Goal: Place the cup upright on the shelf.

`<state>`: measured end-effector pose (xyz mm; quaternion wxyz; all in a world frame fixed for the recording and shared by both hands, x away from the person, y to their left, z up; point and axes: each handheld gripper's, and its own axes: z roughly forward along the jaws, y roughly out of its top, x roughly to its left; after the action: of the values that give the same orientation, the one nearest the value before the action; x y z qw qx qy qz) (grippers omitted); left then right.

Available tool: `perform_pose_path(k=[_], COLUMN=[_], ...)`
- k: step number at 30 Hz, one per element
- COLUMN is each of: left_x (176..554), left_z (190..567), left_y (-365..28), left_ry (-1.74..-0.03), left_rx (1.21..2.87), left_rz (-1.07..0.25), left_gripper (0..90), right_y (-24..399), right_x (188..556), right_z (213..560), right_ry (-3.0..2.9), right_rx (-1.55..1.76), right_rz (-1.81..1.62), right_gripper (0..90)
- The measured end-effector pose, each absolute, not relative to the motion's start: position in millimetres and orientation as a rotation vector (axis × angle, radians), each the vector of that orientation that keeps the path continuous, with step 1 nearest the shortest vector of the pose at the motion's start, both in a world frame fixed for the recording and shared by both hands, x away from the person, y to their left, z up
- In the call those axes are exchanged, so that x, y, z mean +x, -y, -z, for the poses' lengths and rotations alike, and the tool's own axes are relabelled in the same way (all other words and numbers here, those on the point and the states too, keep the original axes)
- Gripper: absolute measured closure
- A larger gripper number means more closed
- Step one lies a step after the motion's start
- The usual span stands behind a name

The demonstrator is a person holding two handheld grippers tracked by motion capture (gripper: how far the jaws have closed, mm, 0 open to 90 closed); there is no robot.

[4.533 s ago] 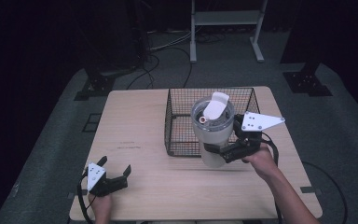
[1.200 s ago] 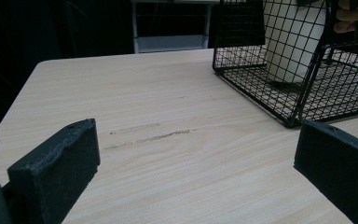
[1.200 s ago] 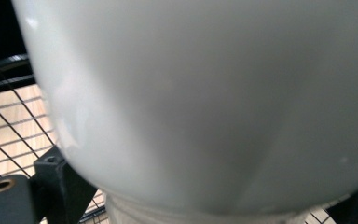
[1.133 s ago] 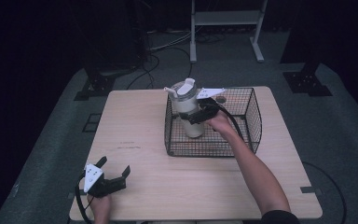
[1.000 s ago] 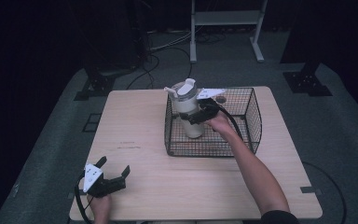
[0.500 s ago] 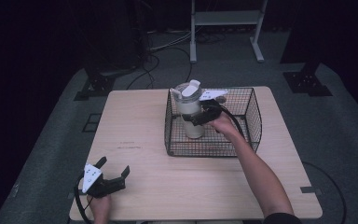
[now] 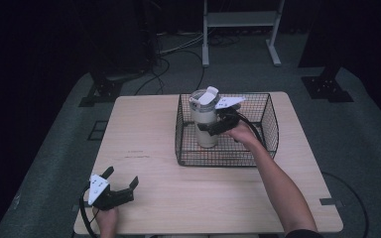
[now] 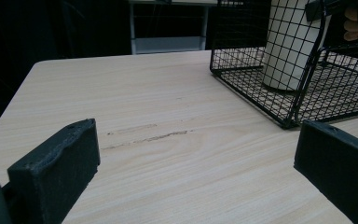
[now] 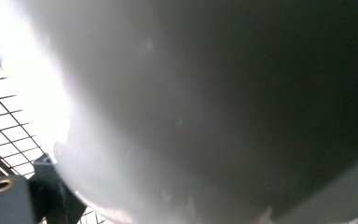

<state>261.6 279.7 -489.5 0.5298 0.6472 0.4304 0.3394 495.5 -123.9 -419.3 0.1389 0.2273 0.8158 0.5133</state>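
Tumbler [image 7: 204, 121] upright in wire basket [image 7: 268, 116], clamped by right claw [image 7: 213, 128]

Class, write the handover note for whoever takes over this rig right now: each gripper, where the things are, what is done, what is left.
Right gripper: shut on the white tumbler, gripping its side.
Left gripper: open, holding nothing, at the near left part of the table.
Tumbler: upright inside the black wire basket, at its left end, base at or near the basket floor.
Done: tumbler is in the basket.
Left: likely open the right jaws and draw the gripper up and out without tipping the tumbler.
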Motion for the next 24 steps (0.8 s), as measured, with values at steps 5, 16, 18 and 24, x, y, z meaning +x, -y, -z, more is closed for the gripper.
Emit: perform_pose_path(k=[5,16,18,24], left_x=[262,263,263,261], left_z=[489,490,490,490], left_y=[-280,-278,-278,-277], left_ry=[-1.031,-1.034,-1.031,-1.018], left_rx=[1.546,1.553,1.558,1.565], left_rz=[-0.806,-0.814,-0.816,-0.825], left_gripper=[0.0,0.0,0.0,0.0], right_y=[127,135,136,138], right_x=[495,490,489,487], right_z=[418,417,418,418], right_ry=[-2.368,-2.391,-2.392,-2.393], right_rx=[0.653,0.652,0.646,0.663], right_rz=[-1.47,-1.438,-1.439,-1.442], right_gripper=[6.9,7.0,7.0,7.1])
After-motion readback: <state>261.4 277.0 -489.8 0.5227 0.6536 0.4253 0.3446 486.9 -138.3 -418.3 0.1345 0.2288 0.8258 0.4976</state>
